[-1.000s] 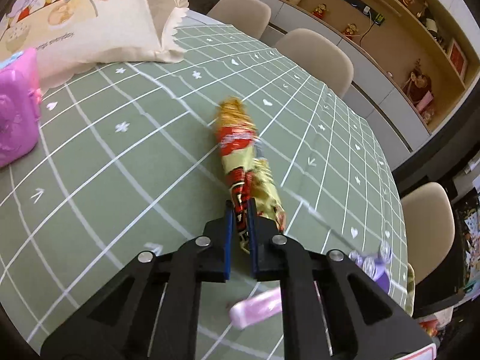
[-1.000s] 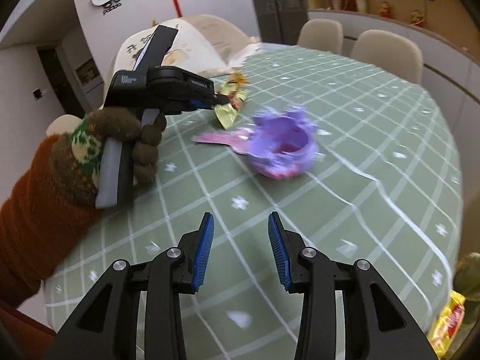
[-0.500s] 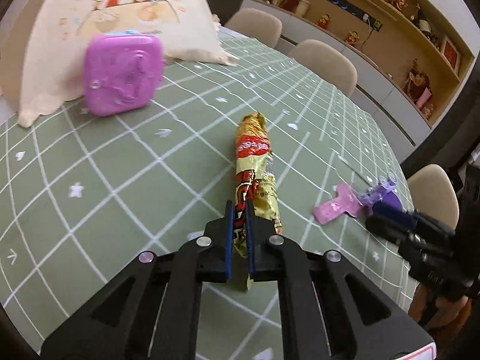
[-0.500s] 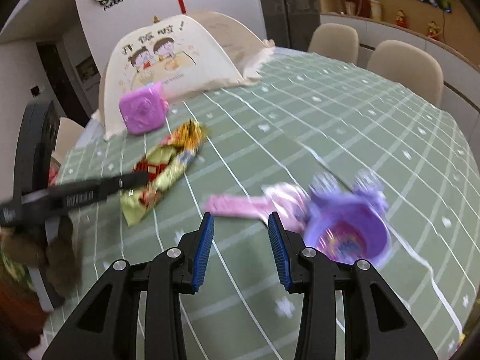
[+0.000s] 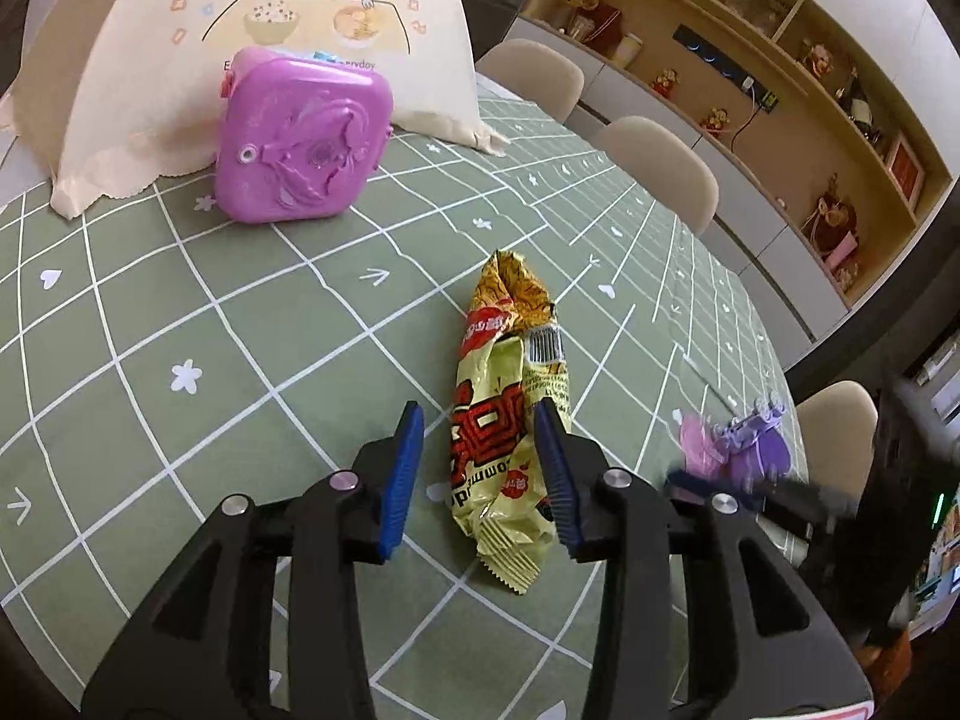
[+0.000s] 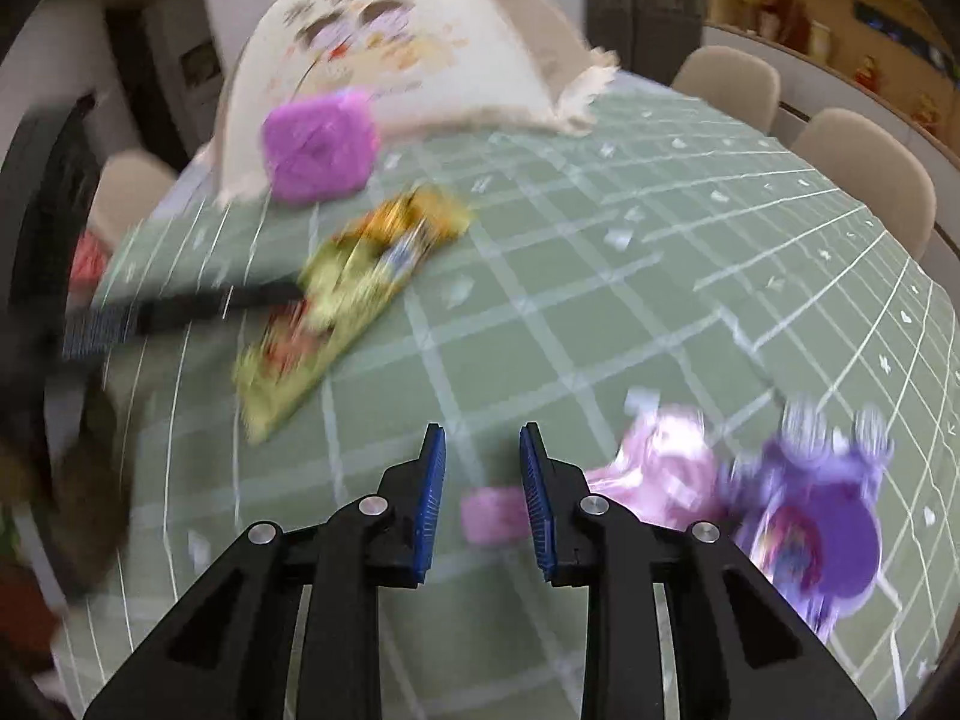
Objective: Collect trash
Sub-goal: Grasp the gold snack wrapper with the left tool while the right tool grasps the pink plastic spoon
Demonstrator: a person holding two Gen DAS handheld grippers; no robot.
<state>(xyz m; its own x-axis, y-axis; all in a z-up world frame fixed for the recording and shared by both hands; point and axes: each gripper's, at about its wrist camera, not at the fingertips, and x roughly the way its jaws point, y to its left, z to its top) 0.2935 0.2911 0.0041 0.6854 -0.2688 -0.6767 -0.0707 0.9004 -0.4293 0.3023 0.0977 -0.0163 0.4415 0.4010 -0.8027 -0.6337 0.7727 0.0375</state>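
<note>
Wrapper (image 5: 507, 420) lies freed mid-table between just-opened left gripper (image 5: 480, 468) jaws; right gripper (image 6: 483, 498), empty, has been closing beside pink lid (image 6: 654, 474), likely next.

Each of the 2 fisheye views looks forward and steeply down along its own tool, close above the desk (image 5: 180, 312). Both share the snack wrapper (image 5: 510, 420) (image 6: 342, 294) and the purple case (image 5: 300, 138) (image 6: 318, 144).
</note>
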